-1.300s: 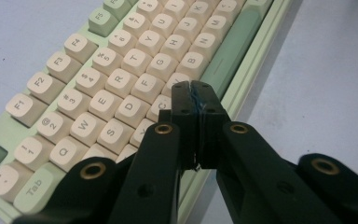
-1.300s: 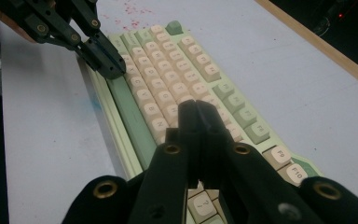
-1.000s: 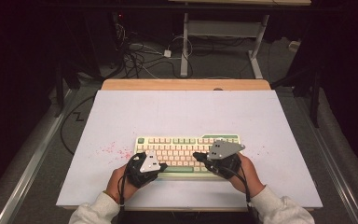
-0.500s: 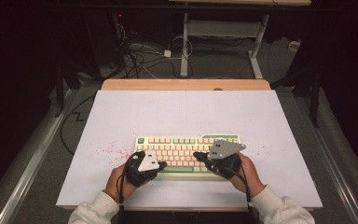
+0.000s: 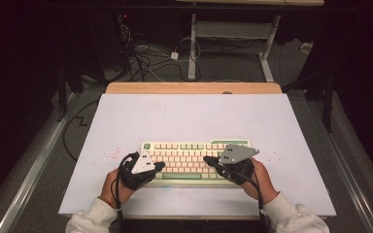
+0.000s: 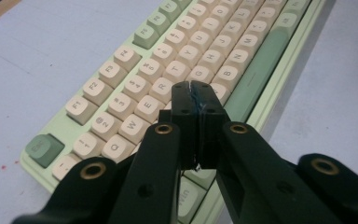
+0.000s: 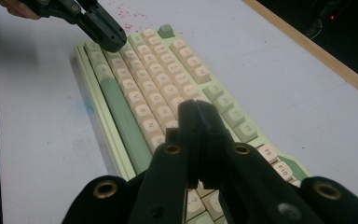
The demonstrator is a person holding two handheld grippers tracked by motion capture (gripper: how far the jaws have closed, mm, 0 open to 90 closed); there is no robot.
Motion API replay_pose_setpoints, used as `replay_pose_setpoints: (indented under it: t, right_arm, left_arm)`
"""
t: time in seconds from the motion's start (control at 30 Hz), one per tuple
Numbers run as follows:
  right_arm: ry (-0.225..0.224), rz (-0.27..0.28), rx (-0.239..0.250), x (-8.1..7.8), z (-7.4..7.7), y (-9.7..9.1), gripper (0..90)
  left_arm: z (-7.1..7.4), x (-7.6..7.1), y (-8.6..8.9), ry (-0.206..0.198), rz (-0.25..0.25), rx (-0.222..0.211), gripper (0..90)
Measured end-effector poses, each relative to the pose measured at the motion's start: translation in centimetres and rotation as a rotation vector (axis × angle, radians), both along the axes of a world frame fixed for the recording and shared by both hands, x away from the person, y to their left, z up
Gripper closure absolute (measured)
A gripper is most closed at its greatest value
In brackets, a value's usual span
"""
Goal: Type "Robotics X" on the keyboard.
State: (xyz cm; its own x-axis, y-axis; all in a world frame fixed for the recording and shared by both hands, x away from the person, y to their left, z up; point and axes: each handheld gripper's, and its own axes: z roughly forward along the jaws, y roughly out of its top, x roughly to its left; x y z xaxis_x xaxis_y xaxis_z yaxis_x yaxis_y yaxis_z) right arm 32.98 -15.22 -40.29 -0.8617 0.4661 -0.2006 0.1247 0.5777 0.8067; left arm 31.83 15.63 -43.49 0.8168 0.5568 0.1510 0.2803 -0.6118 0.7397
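1. Left gripper (image 5: pixel 161 166): compared with a second ago it sits slightly further over the left end of the keyboard (image 5: pixel 194 159), its tip now above the lower letter rows. Jaws pressed together, nothing between them; in the left gripper view (image 6: pixel 195 88) the closed tip hangs over the keys near the space bar (image 6: pixel 256 70).
2. Right gripper (image 5: pixel 208 160): no shift from the earlier pictures. Jaws together, empty, tip over the right half of the keys, as the right gripper view (image 7: pixel 196 108) also shows.
3. Reading: the closed tips look set to poke keys as fingers would. The left one seems to be picking its next key; whether either tip touches a cap, I cannot tell.
4. Keyboard lies flat near the front of the white board (image 5: pixel 189 116), square to the person.
5. Surroundings: red specks (image 5: pixel 111 155) on the board left of the keyboard; a wooden table edge (image 5: pixel 194 88) behind; cables (image 5: pixel 145 58) on the floor beyond.
6. Obstacles: none between tips and keys. A blunt tip may well straddle two caps.
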Motion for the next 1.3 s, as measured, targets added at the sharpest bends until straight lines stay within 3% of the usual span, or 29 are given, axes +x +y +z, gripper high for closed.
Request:
replay_pose_setpoints:
  t: [0.87, 1.3]
  right_arm:
    - [0.0, -0.008, -0.008, -0.1, -0.3, -0.5, 90.0]
    - [0.005, -0.003, -0.016, -0.2, -0.5, -0.4, 90.0]
  left_arm:
    - [0.2, -0.1, 2.1, -0.006, 0.052, -0.003, 86.4]
    - [-0.6, -0.1, 3.2, 0.024, 0.07, 0.02, 86.4]
